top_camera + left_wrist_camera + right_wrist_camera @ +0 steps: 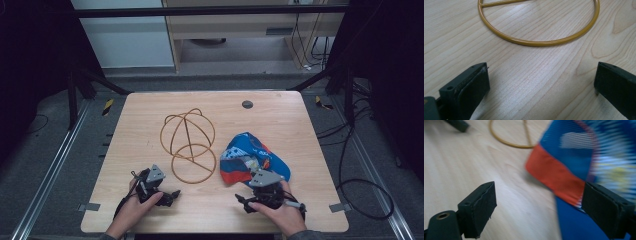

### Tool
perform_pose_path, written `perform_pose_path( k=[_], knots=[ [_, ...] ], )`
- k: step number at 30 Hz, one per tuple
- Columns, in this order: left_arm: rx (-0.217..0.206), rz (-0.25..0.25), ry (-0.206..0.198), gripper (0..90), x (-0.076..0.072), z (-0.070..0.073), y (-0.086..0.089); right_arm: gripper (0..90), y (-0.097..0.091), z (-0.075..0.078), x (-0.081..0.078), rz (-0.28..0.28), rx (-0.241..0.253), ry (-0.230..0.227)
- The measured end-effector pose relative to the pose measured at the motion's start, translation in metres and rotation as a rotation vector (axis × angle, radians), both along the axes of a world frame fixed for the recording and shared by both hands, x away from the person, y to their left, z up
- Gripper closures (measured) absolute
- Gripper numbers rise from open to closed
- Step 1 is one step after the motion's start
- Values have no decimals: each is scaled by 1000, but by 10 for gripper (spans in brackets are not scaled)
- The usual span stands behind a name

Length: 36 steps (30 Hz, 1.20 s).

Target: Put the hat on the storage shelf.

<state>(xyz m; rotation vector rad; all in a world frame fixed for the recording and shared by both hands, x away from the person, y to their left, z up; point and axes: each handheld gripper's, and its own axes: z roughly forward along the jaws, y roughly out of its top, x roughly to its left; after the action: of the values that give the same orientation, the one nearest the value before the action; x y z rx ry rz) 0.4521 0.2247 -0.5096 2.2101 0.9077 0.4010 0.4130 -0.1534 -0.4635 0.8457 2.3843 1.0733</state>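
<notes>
Cap (252, 157), blue and red, lies right of the wire stand (189, 145) on the desk (295, 125).
Left gripper (172, 194) and right gripper (242, 200) sit near, jaws spread wide, gripping nothing.

A light wooden desk (280, 125) with rounded corners is standing on a grey floor (45, 150), and a small dark round disc (247, 104) is sitting in its surface near the far edge, right of the middle. Two grey tape tabs are sticking out at the near corners, one at the left (89, 206) and one at the right (340, 207). Black cables (362, 185) are looping over the floor beside the desk's right edge. Yellow-and-black striped markers are lying on the floor off the far left corner (108, 106) and the far right corner (325, 104). Metal rails (50, 175) are running along the floor on both sides, and pale cabinets (235, 30) are standing beyond the far edge.
</notes>
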Motion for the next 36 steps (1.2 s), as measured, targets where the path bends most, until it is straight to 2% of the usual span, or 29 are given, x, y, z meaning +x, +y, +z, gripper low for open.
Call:
perform_pose_path(
  k=[2,5,10,12,14,20,23,26,28,29,36],
  knots=[
    [0,1,0,0,0,0,0,141,-16,19,3,-35,-46,-18],
    [0,3,1,0,0,0,0,143,-25,31,7,-54,-80,-26],
    [0,9,1,0,0,0,-1,156,-37,54,23,-91,-185,24],
    [0,10,1,0,0,0,-1,163,-40,59,32,-106,-212,61],
    [0,12,1,0,0,0,-1,168,-45,62,40,-109,-216,103],
    [0,14,1,0,0,0,-1,221,-55,72,60,-110,-239,180],
    [0,15,1,0,0,0,-1,215,-55,75,64,-101,-255,204],
    [0,15,1,0,0,0,-1,207,-56,80,72,-90,-270,252],
    [0,16,1,0,0,0,-1,206,-56,81,74,-86,-274,262],
    [1,17,1,0,0,0,-2,193,-55,83,77,-77,-264,280],
    [1,18,1,0,0,0,-2,162,-48,90,85,-66,-269,288]
  ],
)
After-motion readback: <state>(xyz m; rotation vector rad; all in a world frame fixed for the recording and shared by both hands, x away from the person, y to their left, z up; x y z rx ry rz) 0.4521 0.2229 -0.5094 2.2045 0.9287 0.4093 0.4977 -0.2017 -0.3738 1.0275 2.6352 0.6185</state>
